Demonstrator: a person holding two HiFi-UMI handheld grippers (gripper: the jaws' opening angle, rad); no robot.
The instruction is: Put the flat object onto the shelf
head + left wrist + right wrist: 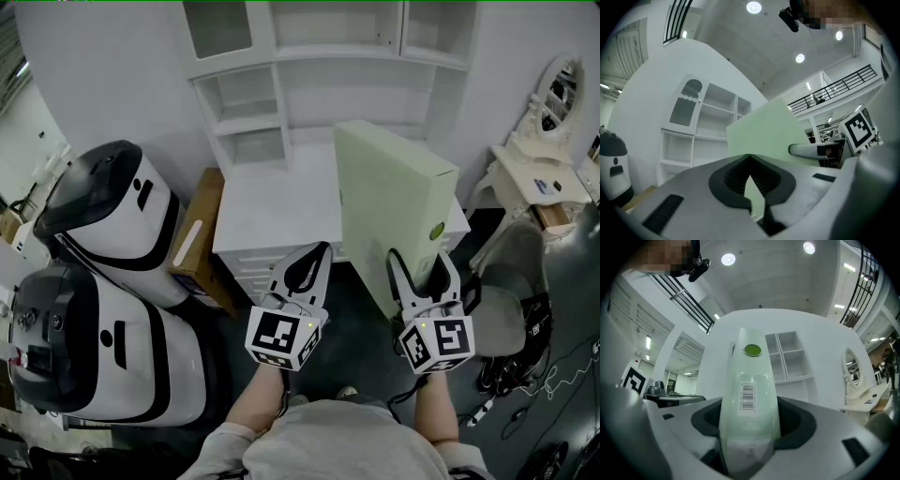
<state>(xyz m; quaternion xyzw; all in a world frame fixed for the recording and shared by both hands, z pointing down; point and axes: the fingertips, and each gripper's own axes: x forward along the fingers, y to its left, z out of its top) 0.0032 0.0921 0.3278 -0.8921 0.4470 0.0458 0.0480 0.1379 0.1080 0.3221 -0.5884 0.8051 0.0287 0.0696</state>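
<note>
The flat object is a pale green box (394, 202) with a green dot and a barcode on its narrow edge (750, 394). It stands on edge, tilted, above the front right of the white desk top (272, 206). My right gripper (419, 267) is shut on its near lower edge, the jaws pressing both broad faces (752, 420). My left gripper (314, 258) hovers to the left of the box with its tips touching, shut on nothing (750, 157). The white shelf unit (281, 56) rises behind the desk, with its compartments bare (790, 355).
Two large white-and-black machines (112, 216) (94, 347) stand at the left, and a cardboard box (192, 239) leans between them and the desk. A white vanity table with a mirror (534, 178), a grey chair (502, 319) and floor cables (553, 375) are at the right.
</note>
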